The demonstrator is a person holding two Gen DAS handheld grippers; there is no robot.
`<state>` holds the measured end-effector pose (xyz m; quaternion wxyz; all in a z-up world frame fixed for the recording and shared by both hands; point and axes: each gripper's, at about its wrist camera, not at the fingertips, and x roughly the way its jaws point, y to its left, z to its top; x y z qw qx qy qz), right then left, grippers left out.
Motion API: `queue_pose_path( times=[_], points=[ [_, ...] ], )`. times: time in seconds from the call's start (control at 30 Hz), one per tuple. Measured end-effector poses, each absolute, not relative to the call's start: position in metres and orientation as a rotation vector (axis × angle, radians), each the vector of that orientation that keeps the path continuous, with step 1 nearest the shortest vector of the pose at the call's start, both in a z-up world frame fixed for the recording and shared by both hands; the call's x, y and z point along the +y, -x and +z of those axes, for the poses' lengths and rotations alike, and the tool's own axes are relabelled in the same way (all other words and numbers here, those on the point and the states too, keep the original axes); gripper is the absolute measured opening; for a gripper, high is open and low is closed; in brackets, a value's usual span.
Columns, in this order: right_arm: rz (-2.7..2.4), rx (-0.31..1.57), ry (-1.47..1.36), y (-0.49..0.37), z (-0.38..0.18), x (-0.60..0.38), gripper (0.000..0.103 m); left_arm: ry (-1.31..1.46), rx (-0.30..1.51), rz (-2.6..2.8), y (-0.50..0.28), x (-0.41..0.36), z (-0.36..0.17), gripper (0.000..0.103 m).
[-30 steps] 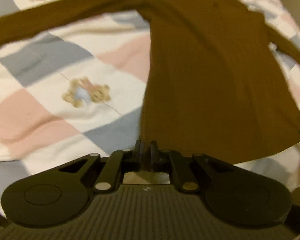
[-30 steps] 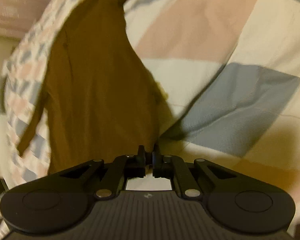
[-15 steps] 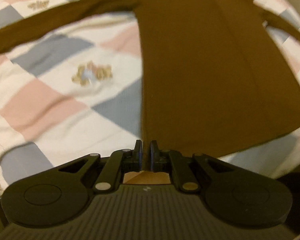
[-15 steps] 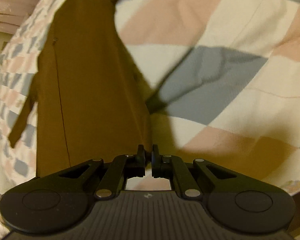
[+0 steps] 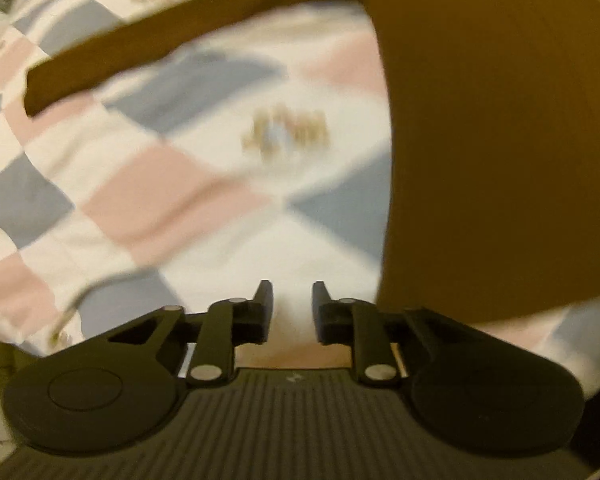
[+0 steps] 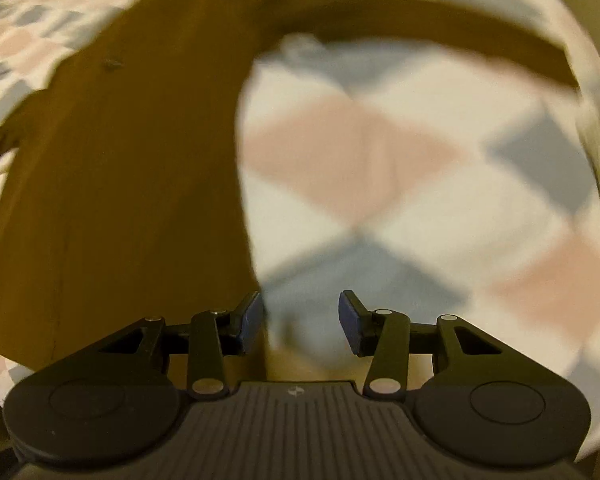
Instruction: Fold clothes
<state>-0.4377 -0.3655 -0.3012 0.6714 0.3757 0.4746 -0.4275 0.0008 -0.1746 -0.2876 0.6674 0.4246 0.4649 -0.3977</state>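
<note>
Both the left gripper (image 5: pixel 290 300) and right gripper (image 6: pixel 300 312) are released, empty. The brown shirt (image 5: pixel 499 140) lies flat on the quilt (image 5: pixel 160 200), hem near its front edge. Risk: regripping may pinch quilt fabric too.

Both grippers blk plastic, silver pivot pins; right fingers (image 6: pixel 250 320) w/ blue pads.

- L gripper (image 5: pixel 288 294): jaws apart, narrow gap, nothing between fingers, pointing fwd and down.
- R gripper (image 6: pixel 300 306): jaws wider apart, blue pads (image 6: pixel 250 322) showing, nothing held.
</note>
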Motion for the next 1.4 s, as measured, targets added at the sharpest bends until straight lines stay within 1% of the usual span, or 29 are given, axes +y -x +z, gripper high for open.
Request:
queue_pose_path(
  times=[0.1,0.2,0.27,0.37,0.47,0.6,0.63,0.67,0.73,0.83,0.9,1.0,1.07,1.1,1.17,1.2,1.23,1.27,1.3,1.33,1.4],
  points=[
    [-0.84,1.06,-0.778,0.401,-0.311,-0.372,0.045,-0.88,1.004,-0.984,0.018,-0.209,-0.279,0.016],
    [-0.737,1.105,-0.741,0.375,-0.333,-0.364,0.039,-0.89,1.023,-1.075,0.052,-0.239,-0.301,0.019],
    [-0.732,1.173,-0.739,0.377,-0.348,-0.357,0.039,-0.929,1.039,-1.101,0.071,-0.243,-0.32,0.02],
    [-0.749,1.238,-0.755,0.398,-0.357,-0.342,0.039,-1.005,1.075,-1.047,0.083,-0.228,-0.345,0.02],
    [-0.768,1.269,-0.76,0.42,-0.346,-0.336,0.039,-0.959,1.124,-0.987,0.079,-0.201,-0.338,0.02],
    [-0.78,1.182,-0.706,0.42,-0.316,-0.339,0.04,-0.901,1.104,-0.948,0.082,-0.185,-0.313,0.02],
    [-0.771,1.149,-0.691,0.415,-0.31,-0.34,0.039,-0.874,1.096,-0.948,0.085,-0.185,-0.308,0.021],
    [-0.761,1.117,-0.678,0.409,-0.304,-0.342,0.039,-0.862,1.088,-0.944,0.09,-0.187,-0.308,0.025],
    [-0.719,1.099,-0.676,0.394,-0.307,-0.34,0.04,-0.856,1.094,-0.923,0.098,-0.193,-0.313,0.027],
    [-0.674,1.185,-0.73,0.388,-0.332,-0.326,0.04,-0.871,1.172,-0.854,0.106,-0.19,-0.337,0.027],
    [-0.653,1.223,-0.752,0.393,-0.341,-0.314,0.041,-0.912,1.18,-0.82,0.116,-0.184,-0.34,0.027],
    [-0.613,1.25,-0.748,0.406,-0.329,-0.301,0.043,-0.936,1.196,-0.8,0.127,-0.174,-0.321,0.028],
    [-0.644,1.253,-0.77,0.414,-0.313,-0.302,0.043,-0.934,1.196,-0.792,0.133,-0.169,-0.303,0.03],
    [-0.682,1.219,-0.804,0.419,-0.3,-0.305,0.045,-0.927,1.179,-0.798,0.135,-0.169,-0.291,0.031],
    [-0.771,1.124,-0.877,0.427,-0.274,-0.313,0.055,-0.903,1.139,-0.821,0.137,-0.17,-0.263,0.037],
    [-0.825,1.065,-0.911,0.429,-0.258,-0.317,0.064,-0.894,1.113,-0.841,0.136,-0.173,-0.249,0.039],
    [-0.875,0.999,-0.938,0.43,-0.241,-0.322,0.068,-0.886,1.087,-0.861,0.135,-0.177,-0.235,0.041],
    [-0.907,0.938,-0.946,0.428,-0.223,-0.325,0.07,-0.877,1.061,-0.881,0.135,-0.181,-0.222,0.042],
    [-0.938,0.879,-0.953,0.425,-0.206,-0.327,0.073,-0.874,1.024,-0.902,0.134,-0.185,-0.207,0.043],
    [-0.968,0.838,-0.949,0.421,-0.19,-0.327,0.078,-0.877,0.983,-0.919,0.133,-0.189,-0.192,0.047],
    [-0.999,0.786,-0.938,0.411,-0.164,-0.327,0.083,-0.861,0.903,-0.942,0.129,-0.193,-0.162,0.054]
  ],
)
